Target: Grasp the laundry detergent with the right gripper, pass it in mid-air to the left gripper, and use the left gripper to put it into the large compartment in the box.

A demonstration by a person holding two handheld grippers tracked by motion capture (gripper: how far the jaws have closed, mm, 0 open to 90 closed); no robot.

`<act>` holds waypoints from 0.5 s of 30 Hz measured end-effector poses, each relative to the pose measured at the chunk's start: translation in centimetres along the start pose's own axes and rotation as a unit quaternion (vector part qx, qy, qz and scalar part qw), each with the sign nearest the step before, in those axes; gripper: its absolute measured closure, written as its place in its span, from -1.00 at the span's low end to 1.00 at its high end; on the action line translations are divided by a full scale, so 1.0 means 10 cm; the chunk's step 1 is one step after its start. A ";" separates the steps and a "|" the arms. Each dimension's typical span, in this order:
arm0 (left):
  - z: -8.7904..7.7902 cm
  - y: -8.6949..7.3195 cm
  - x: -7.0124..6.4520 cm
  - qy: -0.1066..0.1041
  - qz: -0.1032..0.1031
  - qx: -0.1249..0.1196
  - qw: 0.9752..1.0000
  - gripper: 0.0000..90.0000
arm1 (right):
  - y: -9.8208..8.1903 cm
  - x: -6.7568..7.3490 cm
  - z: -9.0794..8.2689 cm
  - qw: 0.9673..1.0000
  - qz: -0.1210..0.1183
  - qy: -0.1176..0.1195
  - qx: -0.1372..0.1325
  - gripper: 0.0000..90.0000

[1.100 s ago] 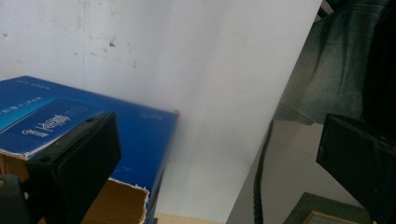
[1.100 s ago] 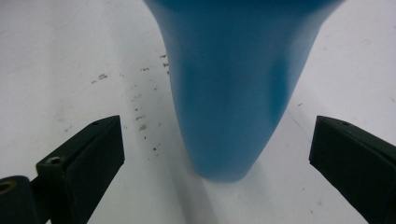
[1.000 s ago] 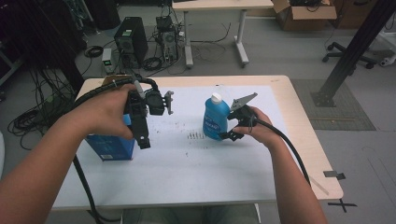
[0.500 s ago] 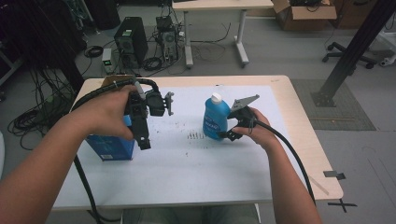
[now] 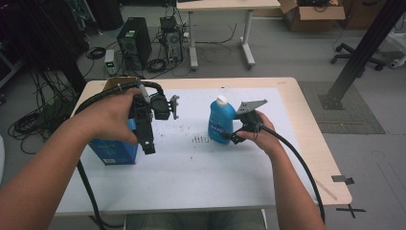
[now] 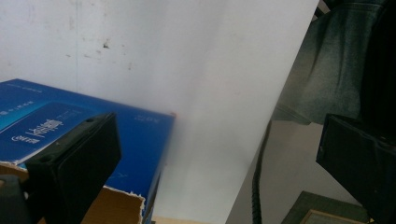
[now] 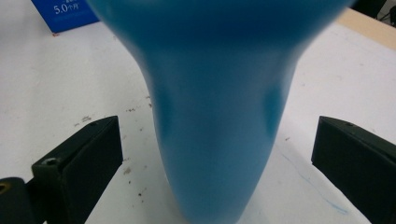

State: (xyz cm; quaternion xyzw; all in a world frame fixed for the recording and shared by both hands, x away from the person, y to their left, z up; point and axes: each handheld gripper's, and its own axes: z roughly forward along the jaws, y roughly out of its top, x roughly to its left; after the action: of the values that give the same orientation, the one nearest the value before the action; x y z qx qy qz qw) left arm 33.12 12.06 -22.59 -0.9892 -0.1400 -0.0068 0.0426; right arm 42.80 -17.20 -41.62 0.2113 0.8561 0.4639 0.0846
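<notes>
My right gripper [image 5: 235, 135] sits at the near right of the blue bottle [image 5: 221, 125], jaws spread wide either side of its base and not touching it, nothing held yet. The right gripper view has the bottle [image 7: 219, 112] dead centre between the jaws. To do this well, I judge I should keep it centred, close evenly on the lower body and squeeze gently so it doesn't tip. The bottle stands upright mid-table on the white mat [image 5: 201, 167], long axis vertical, white cap [image 5: 221, 100] pointing up. My left gripper [image 5: 148, 143] hovers at left over the blue box [image 5: 114, 152], jaws wide apart and empty, pointing down toward the near edge. The table [image 5: 306, 139] runs beyond the mat.
</notes>
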 end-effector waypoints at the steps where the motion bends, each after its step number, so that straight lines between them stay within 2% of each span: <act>1: 0.01 0.00 0.00 0.000 0.000 0.000 1.000 -0.99 | 0.00 0.01 0.01 1.000 -0.001 -0.002 -0.005 -0.96; 15: 0.04 -0.01 0.00 -0.005 0.000 0.000 1.000 -0.99 | 0.00 0.05 0.09 1.000 0.000 -0.012 -0.027 -0.96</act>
State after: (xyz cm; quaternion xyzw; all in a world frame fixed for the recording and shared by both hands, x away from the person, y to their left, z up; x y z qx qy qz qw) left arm 33.13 12.21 -22.95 -0.9893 -0.1399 -0.0022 0.0420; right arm 42.64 -16.30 -42.10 0.2143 0.8420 0.4848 0.1003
